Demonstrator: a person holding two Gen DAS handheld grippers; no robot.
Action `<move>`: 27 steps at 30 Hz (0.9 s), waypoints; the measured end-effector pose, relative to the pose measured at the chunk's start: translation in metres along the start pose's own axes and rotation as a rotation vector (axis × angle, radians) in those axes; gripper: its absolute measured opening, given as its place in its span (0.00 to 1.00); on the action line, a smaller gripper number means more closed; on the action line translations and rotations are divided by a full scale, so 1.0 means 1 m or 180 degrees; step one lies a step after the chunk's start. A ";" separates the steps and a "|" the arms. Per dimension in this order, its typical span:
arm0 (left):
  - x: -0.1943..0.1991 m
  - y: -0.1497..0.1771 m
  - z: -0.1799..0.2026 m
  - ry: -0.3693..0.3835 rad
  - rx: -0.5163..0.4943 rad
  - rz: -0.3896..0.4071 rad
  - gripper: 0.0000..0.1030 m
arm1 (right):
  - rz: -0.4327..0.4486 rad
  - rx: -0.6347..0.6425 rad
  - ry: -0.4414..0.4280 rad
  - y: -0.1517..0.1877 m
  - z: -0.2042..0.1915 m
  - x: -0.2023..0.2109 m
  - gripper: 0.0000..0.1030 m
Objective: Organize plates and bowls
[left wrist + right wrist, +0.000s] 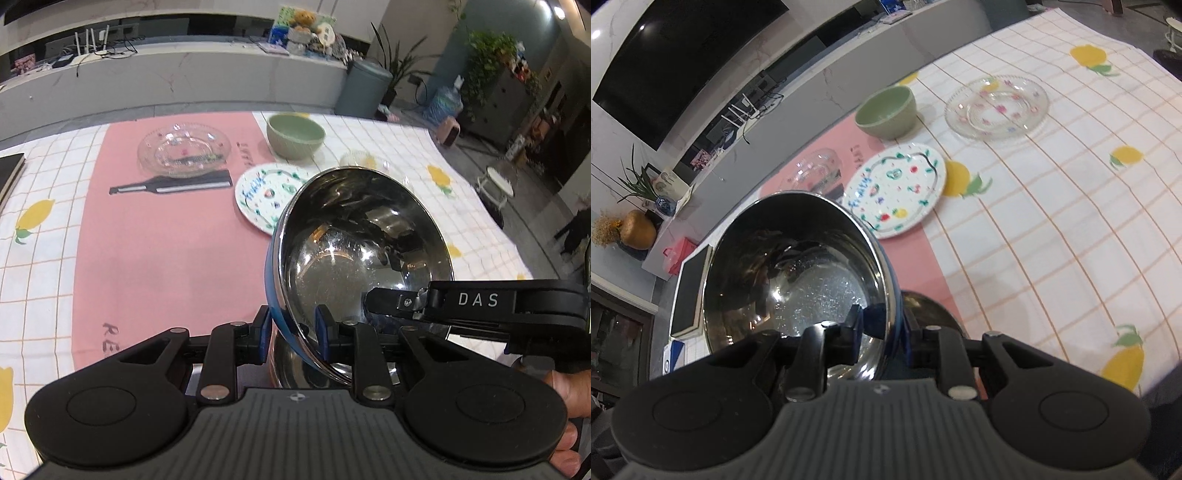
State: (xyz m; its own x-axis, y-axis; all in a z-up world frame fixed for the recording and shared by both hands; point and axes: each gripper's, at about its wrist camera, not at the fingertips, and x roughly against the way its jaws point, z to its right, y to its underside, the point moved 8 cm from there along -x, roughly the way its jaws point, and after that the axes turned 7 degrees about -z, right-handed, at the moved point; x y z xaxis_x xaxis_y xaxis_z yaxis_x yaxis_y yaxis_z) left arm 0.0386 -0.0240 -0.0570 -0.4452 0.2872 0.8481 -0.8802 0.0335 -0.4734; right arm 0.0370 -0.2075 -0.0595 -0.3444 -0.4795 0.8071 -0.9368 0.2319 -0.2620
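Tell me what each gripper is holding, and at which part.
Both hold the same steel bowl by its rim. The left gripper pinches the near edge; the right gripper pinches another edge, one of its fingers reaching inside the bowl.

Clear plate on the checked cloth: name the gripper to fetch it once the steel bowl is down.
Right, probably. The clear plate lies ahead-right of the right gripper across open cloth; for the left gripper the steel bowl mostly hides it. Both clamp that bowl's rim.
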 end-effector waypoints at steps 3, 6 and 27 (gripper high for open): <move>-0.002 0.006 0.004 -0.0013 -0.0067 -0.0052 0.27 | -0.0024 -0.0034 0.0017 0.006 0.006 0.000 0.20; -0.003 0.012 0.007 -0.0011 -0.0132 -0.0103 0.27 | -0.0034 -0.0031 0.0042 0.010 0.009 0.001 0.20; -0.013 0.032 0.017 -0.0017 -0.0482 -0.0407 0.27 | -0.0098 0.0342 0.0322 0.026 0.015 0.000 0.25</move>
State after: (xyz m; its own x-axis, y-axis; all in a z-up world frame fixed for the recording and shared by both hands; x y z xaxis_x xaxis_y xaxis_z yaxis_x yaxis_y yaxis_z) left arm 0.0134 -0.0434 -0.0792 -0.3325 0.2664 0.9047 -0.8951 0.2131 -0.3917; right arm 0.0111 -0.2138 -0.0737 -0.3126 -0.3960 0.8634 -0.9499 0.1239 -0.2871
